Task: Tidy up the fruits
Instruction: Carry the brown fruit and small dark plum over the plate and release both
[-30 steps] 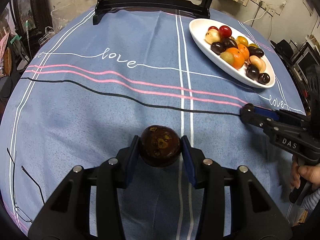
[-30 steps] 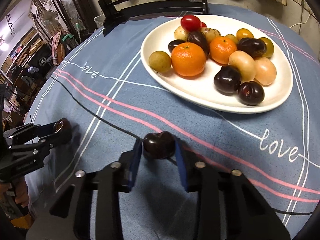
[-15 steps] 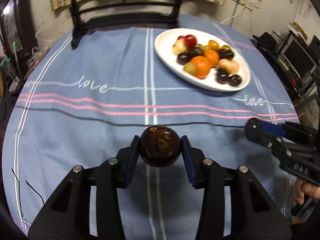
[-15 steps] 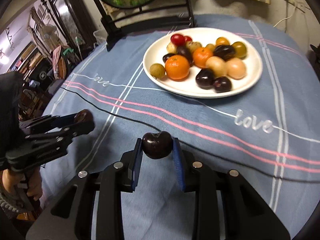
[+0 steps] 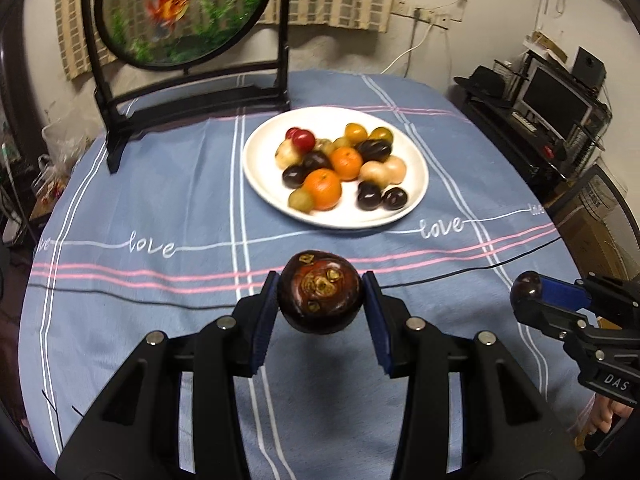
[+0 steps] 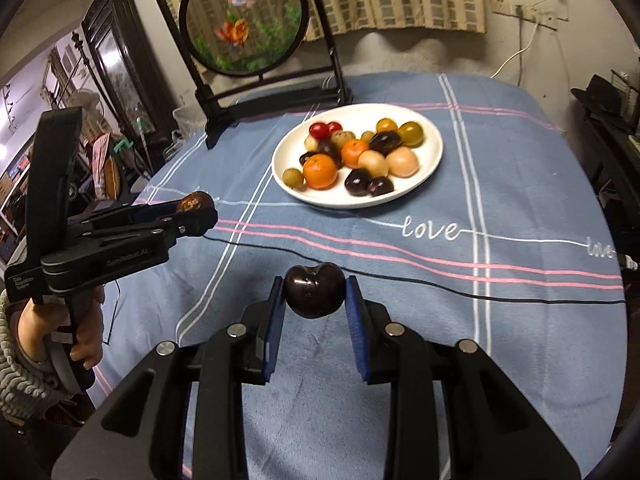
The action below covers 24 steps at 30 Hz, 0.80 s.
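Above the blue striped tabletop (image 5: 120, 208), the left gripper (image 5: 320, 304) clamped a round, dark brown mottled fruit (image 5: 320, 302), the right gripper (image 6: 315, 292) a glossy dark plum (image 6: 315, 289). Carrying seemed underway; next, both needed room on the far, crowded white ceramic plate (image 5: 416, 184).

One white plate (image 6: 434, 160) sits far on the table, holding two oranges (image 6: 320, 171), two red cherry tomatoes (image 6: 319, 131), two pale peach-coloured fruits (image 6: 402, 162) and several dark plums, too crowded to count surely. Near, one brown mangosteen (image 5: 320, 298) and one dark cherry-like fruit (image 6: 315, 289).
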Available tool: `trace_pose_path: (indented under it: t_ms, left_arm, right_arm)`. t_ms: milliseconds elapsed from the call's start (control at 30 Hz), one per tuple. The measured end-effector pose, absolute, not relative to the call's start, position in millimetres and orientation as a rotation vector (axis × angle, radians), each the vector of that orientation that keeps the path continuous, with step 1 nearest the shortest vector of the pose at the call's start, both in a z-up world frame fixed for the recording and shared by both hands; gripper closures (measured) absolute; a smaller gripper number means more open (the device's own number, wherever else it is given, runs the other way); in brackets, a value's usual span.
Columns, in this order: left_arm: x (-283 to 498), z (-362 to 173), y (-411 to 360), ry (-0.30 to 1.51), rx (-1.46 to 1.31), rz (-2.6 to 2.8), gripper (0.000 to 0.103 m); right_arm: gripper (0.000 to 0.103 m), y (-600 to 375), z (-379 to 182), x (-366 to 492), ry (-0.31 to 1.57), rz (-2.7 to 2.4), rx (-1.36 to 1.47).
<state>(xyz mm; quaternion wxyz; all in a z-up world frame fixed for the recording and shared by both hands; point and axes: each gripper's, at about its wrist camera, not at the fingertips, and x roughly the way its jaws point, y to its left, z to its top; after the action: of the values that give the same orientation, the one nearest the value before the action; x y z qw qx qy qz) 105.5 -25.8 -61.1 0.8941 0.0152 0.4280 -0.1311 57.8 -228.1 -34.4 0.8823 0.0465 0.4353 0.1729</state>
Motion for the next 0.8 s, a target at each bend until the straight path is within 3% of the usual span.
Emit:
trace_pose_path:
  t_ms: [300,800]
  left_arm:
    - [118,-49,-39,0.862,0.061,-0.295,0.061]
    - [257,-79,-64,0.924,0.049,-0.235,0.06]
  right_arm:
    - [0.073,-235,-14,68,0.851,0.337,0.102]
    - [0.073,-220,-60,239,0.89,0.352,0.025]
